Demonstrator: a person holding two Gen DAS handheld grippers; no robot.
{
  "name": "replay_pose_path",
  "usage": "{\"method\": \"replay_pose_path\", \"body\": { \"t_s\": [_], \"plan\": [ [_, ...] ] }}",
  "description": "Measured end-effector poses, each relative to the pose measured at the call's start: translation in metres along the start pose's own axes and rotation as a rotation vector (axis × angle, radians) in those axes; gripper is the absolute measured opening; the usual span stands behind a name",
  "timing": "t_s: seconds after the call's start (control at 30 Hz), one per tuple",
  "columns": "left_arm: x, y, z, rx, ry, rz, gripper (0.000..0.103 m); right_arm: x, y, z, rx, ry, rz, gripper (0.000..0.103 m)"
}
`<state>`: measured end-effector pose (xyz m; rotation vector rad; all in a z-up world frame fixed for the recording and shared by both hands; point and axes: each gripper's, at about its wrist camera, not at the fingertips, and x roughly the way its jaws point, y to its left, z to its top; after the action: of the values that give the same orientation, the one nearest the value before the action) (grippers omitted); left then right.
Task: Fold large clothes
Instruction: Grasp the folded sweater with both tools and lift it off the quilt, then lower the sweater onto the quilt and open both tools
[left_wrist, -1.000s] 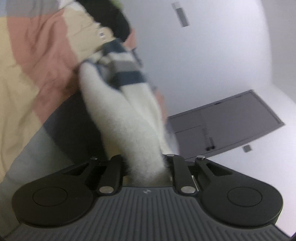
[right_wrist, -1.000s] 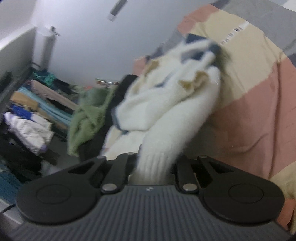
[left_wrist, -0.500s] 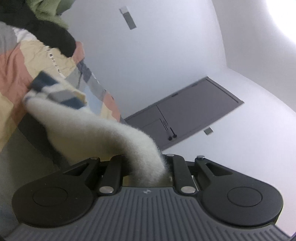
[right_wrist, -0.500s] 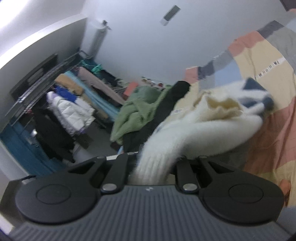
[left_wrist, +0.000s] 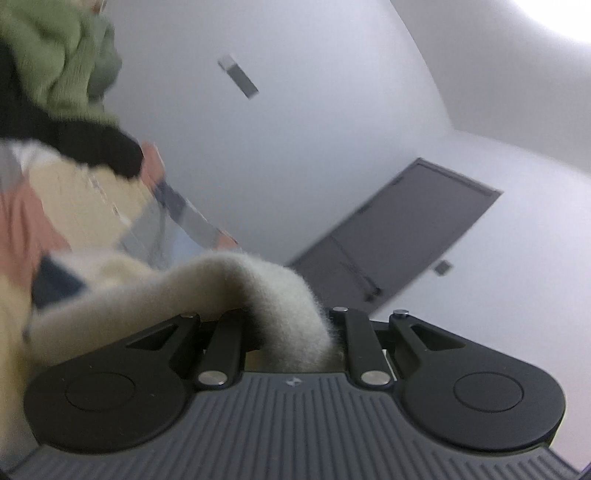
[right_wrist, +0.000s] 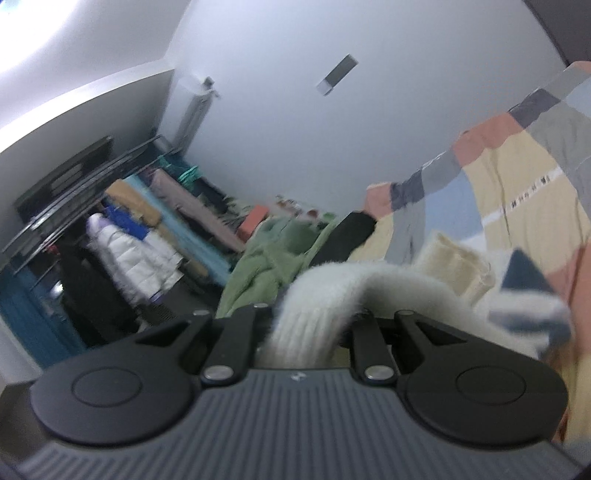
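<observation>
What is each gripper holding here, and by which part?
Both hold the white sweater. The right gripper is shut on a ribbed cuff or hem; the left gripper is shut on a fuzzy sleeve-like end.

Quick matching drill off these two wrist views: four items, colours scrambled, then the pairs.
Items:
1. fuzzy sweater clamped in the left gripper and the right gripper
2. knit garment in the heap
3. door
4. puffer jacket on the rack

Colours:
A. grey
B. cream with navy stripes
C. white
D. green

Pairs: 1-B, 2-D, 3-A, 4-C
</observation>
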<state>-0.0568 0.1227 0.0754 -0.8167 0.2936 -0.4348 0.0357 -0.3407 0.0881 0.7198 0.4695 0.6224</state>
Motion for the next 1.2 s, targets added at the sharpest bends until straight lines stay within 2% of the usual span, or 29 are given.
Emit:
{"method": "replay_pose_path", "body": {
  "t_s": [0.2, 0.33, 0.53, 0.7, 0.83, 1.07, 1.13, 1.17, 1.2],
  "plan": [
    [0.073, 0.033, 0.025, 0.041, -0.011, 0.135, 0.018, 0.073, -0.032, 0.022, 0.04, -0.057, -0.07, 0.017],
    [0.133, 0.073, 0.042, 0.032, 0.002, 0.203, 0.018, 0.117, -0.058, 0.025, 0.084, -0.079, -0.113, 0.017],
    [0.202, 0.139, 0.046, -0.006, 0.069, 0.287, 0.018, 0.178, -0.104, 0.02, 0.089, -0.052, -0.198, 0.017],
    [0.242, 0.195, 0.029, -0.001, 0.135, 0.348, 0.018, 0.221, -0.151, 0.005, 0.1, 0.034, -0.263, 0.017],
    [0.261, 0.234, 0.03, -0.076, 0.147, 0.351, 0.018, 0.248, -0.179, 0.002, 0.147, 0.106, -0.296, 0.017],
    [0.272, 0.252, 0.031, -0.065, 0.159, 0.331, 0.019, 0.278, -0.193, -0.006, 0.101, 0.161, -0.314, 0.018],
    [0.267, 0.247, 0.032, -0.055, 0.158, 0.3, 0.022, 0.278, -0.191, -0.006, 0.103, 0.173, -0.314, 0.019],
    [0.265, 0.246, 0.032, -0.064, 0.161, 0.291, 0.026, 0.276, -0.189, -0.005, 0.104, 0.174, -0.309, 0.021],
    [0.263, 0.244, 0.032, -0.069, 0.165, 0.278, 0.035, 0.273, -0.187, -0.004, 0.107, 0.174, -0.3, 0.023]
  ]
}}
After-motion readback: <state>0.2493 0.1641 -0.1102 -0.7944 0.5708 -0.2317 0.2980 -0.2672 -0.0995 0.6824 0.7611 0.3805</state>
